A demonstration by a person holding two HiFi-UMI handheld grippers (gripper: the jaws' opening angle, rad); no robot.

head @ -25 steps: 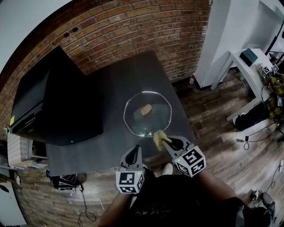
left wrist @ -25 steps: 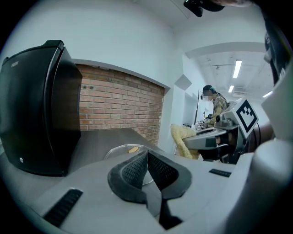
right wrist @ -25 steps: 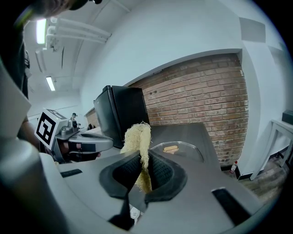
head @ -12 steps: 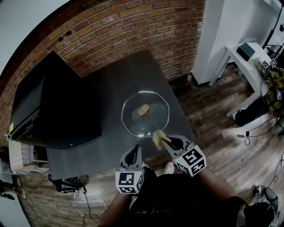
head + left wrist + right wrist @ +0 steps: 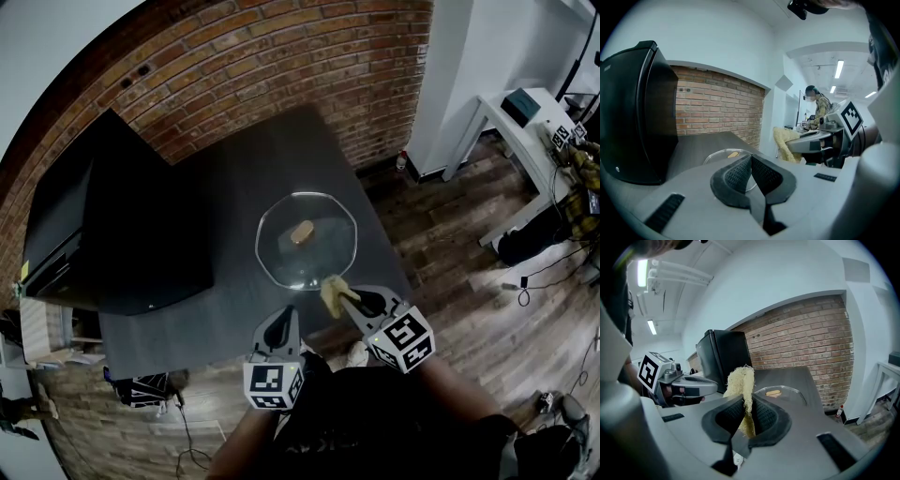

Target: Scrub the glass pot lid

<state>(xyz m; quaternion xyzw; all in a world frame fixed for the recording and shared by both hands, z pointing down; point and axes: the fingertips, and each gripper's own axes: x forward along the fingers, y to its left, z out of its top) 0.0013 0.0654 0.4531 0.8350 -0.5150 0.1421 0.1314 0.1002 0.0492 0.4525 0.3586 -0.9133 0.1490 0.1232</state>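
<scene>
A clear glass pot lid with a tan knob lies flat on the dark table, near its front right part. My right gripper is shut on a pale yellow loofah scrubber, held just above the lid's near rim. From the right gripper view the scrubber sticks up between the jaws, with the lid beyond. My left gripper hovers at the table's front edge, shut with nothing in it. In the left gripper view, the lid lies ahead and the scrubber to the right.
A large black appliance fills the table's left side. A brick wall backs the table. A white desk stands at the right over wooden floor. A person stands in the far background of the left gripper view.
Both grippers stay almost still. The view has shifted slightly, and the scrubber has edged a little toward the lid's near rim.
</scene>
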